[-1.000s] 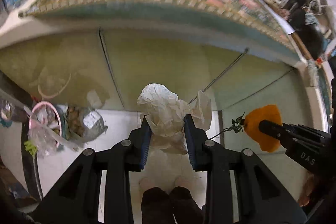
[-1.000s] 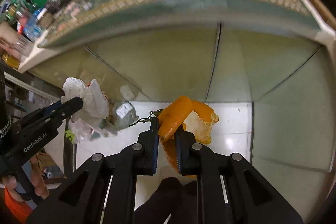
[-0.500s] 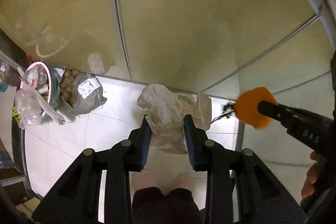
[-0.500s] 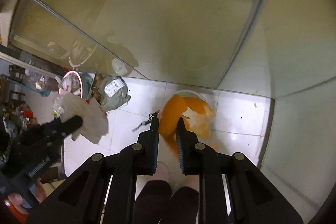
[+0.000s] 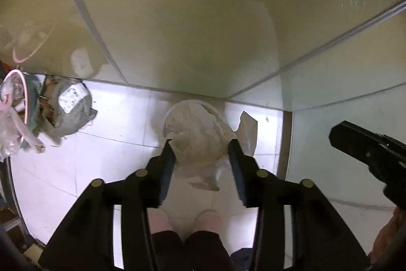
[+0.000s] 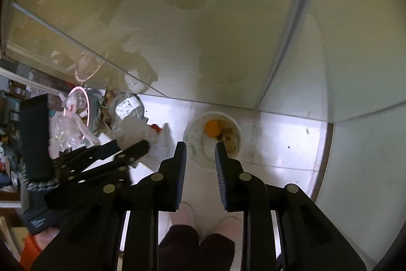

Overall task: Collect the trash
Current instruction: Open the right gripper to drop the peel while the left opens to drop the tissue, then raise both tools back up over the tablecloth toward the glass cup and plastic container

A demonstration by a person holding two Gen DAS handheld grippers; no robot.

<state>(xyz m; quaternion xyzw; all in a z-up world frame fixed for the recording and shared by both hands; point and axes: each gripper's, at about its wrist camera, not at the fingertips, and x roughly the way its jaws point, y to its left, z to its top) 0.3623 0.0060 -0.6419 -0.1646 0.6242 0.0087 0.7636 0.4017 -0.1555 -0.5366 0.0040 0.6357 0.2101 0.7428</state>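
trash is going into a white bin (image 6: pixel 237 130) that stands on the tiled floor (image 6: pixel 284 144) by the foot of the cabinet (image 6: pixel 203 17). we hold both grippers pointing steeply down over it, probably so whatever we let go drops straight in.

our left gripper (image 5: pixel 201 153) has its fingers opening. crumpled white paper (image 5: pixel 198 141) sits between them, loose and wrinkled, with a torn flap sticking out to the right. in the left wrist view it hides most of the bin, so we judge it is right above the mouth. whether the pads still touch it we cannot tell for sure; it looks close to slipping free.

our right gripper (image 6: pixel 200 155) has fingers opening too, only a little apart, with nothing between them. below them, inside the bin, lies an orange peel (image 6: pixel 212 128) next to some brown scraps.

off to the left a pink-rimmed bin (image 6: pixel 87 106) and a grey bag (image 6: pixel 128 108) crowd the floor. more trash may remain elsewhere.
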